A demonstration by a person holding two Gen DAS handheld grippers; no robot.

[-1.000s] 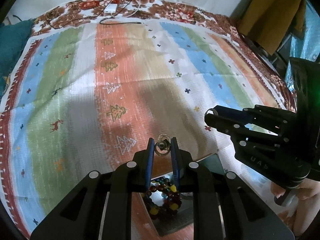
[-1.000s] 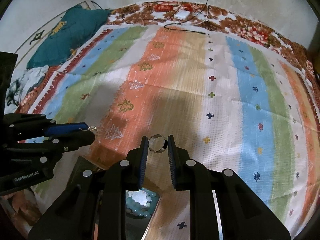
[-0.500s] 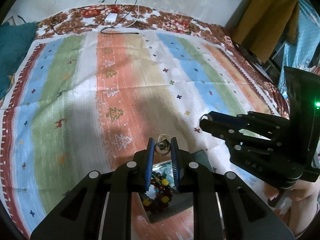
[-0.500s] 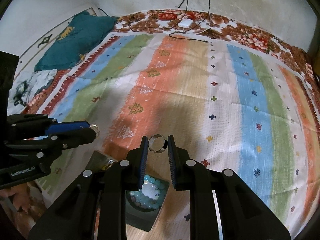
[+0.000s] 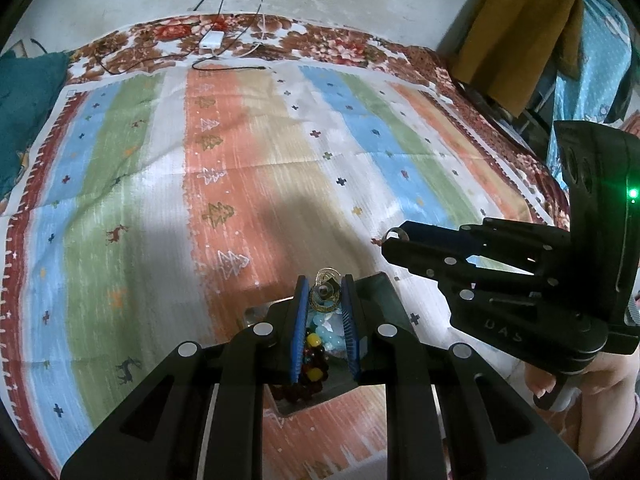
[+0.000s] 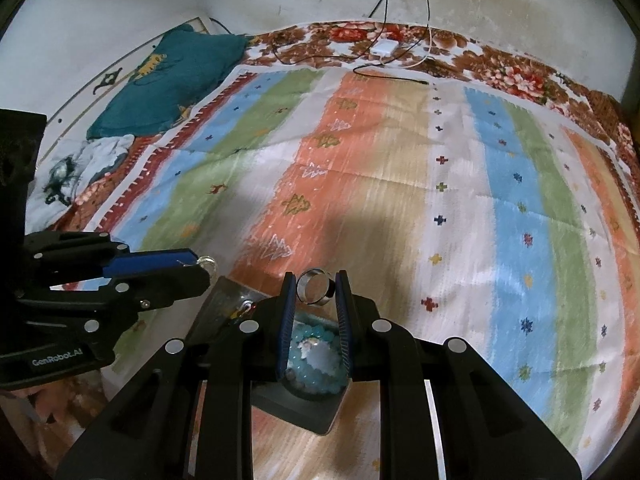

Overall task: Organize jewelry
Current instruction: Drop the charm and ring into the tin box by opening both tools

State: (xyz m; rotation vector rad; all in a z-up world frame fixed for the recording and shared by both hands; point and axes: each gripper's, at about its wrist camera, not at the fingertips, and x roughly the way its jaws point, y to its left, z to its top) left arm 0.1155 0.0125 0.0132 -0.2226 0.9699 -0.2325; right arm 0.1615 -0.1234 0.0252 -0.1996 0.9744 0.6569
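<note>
Now holding a gold earring (image 5: 325, 297) tight in the left gripper (image 5: 324, 300) and a silver ring (image 6: 316, 286) tight in the right gripper (image 6: 314, 288), both just above the dark box (image 6: 296, 404) toward 6 o'clock.

Ahead of the fingers, the striped bedspread (image 6: 400, 184) lay bare and passable as far as the cables (image 6: 384, 60) at the far edge. Directly below the fingertips, the tray (image 6: 320, 412) obstructed descent. The left gripper (image 6: 200, 266) and right gripper (image 5: 394, 236) stood near each other.
</note>
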